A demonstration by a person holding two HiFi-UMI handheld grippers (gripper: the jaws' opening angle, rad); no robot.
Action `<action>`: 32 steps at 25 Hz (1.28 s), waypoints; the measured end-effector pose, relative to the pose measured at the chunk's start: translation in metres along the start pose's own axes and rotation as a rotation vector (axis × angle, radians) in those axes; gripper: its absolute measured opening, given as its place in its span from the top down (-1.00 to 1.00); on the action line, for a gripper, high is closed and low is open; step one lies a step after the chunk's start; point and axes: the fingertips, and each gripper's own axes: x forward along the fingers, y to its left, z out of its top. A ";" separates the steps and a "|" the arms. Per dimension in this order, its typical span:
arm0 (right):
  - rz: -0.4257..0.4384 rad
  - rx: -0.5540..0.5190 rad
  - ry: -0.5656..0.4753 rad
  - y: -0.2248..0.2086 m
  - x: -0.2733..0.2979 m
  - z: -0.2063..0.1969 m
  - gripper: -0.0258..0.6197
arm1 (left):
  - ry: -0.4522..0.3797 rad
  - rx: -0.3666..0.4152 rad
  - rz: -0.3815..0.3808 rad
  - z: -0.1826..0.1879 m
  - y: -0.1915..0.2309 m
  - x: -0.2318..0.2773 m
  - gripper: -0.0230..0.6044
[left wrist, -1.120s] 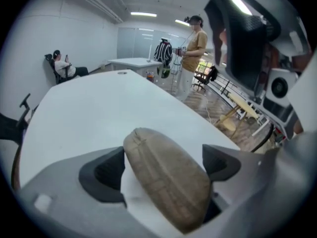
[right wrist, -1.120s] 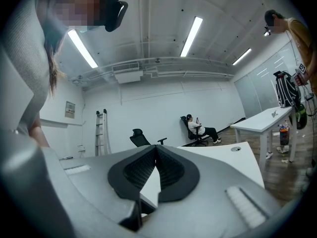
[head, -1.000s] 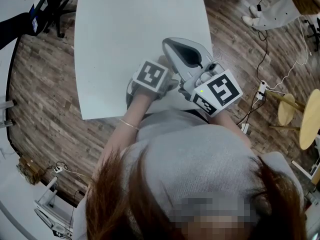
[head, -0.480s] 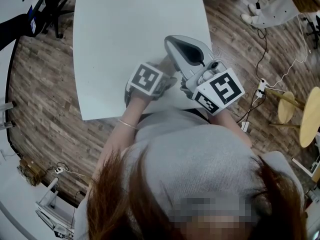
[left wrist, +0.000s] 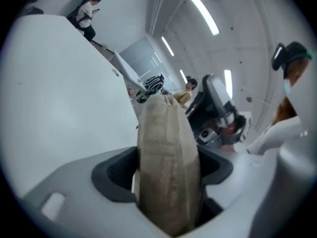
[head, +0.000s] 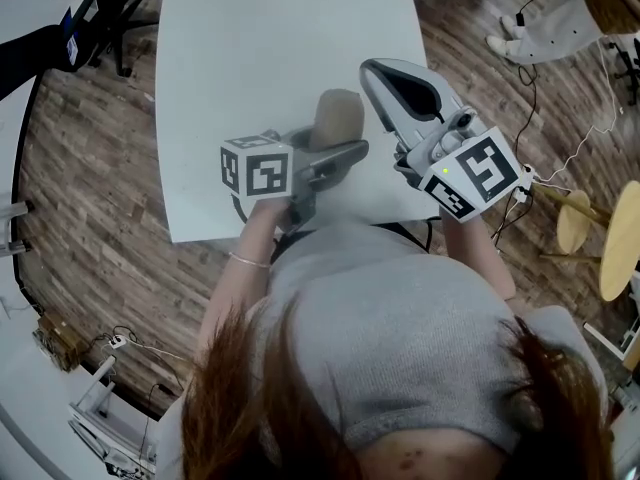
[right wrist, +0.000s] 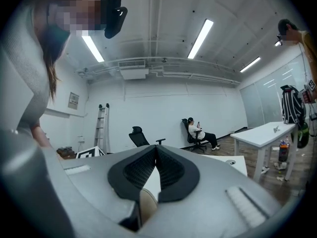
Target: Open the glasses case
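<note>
Beige and cloth-textured, the glasses case (head: 340,116) sits just above the middle of the head view, lifted off the white surface (head: 250,38). It is closed along its seam, so nothing inside it can be seen. The left tool (head: 333,144) grips it: in the left gripper view the dark pads (left wrist: 115,175) press on both flanks of the case, which stands up between them and fills the gap. Those jaws have just been closing, with the case between them.

The right tool (right wrist: 155,162) is clenched, its ribbed pads meeting at the tips with nothing caught there. A sliver of beige shows in the gap below the pads, though I cannot tell what it is. In the head view this tool lies right of the case and apart from it, with its marker cube (head: 480,173) at centre right.

A second ago both tools were huddled together at the near edge of the surface, their cubes almost touching and the case hidden beneath them. Now the left tool has risen and turned, so its cube (head: 256,171) shows two faces and the case is in plain sight. The right tool has drifted toward the right of the frame, leaving a clear gap between the two.
</note>
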 end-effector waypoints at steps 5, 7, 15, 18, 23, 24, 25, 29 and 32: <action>0.182 0.129 -0.038 -0.011 -0.001 0.007 0.90 | -0.154 -0.033 -0.238 0.024 -0.042 -0.021 -0.19; 0.297 0.155 -0.051 -0.011 -0.003 0.005 0.90 | -0.186 -0.026 -0.272 0.029 -0.050 -0.027 -0.19; 0.803 0.343 0.041 -0.014 -0.013 -0.026 0.41 | -0.220 -0.019 -0.349 0.038 -0.073 -0.031 -0.19; 0.961 0.606 -0.106 -0.022 -0.020 -0.018 0.35 | -0.232 -0.004 -0.384 0.040 -0.084 -0.032 -0.19; 1.068 0.700 -0.147 -0.008 -0.020 -0.020 0.61 | -0.226 0.007 -0.411 0.040 -0.094 -0.027 -0.20; 1.094 0.713 -0.148 -0.005 -0.020 -0.020 0.73 | -0.231 0.002 -0.416 0.042 -0.094 -0.029 -0.20; 1.113 0.725 -0.158 -0.005 -0.019 -0.018 0.88 | -0.236 -0.002 -0.420 0.044 -0.094 -0.030 -0.20; 1.104 0.682 -0.197 -0.009 -0.020 -0.017 0.88 | -0.255 0.011 -0.394 0.047 -0.094 -0.028 -0.20; 1.024 0.607 -0.186 -0.013 -0.021 -0.022 0.88 | -0.277 0.022 -0.339 0.046 -0.089 -0.023 -0.19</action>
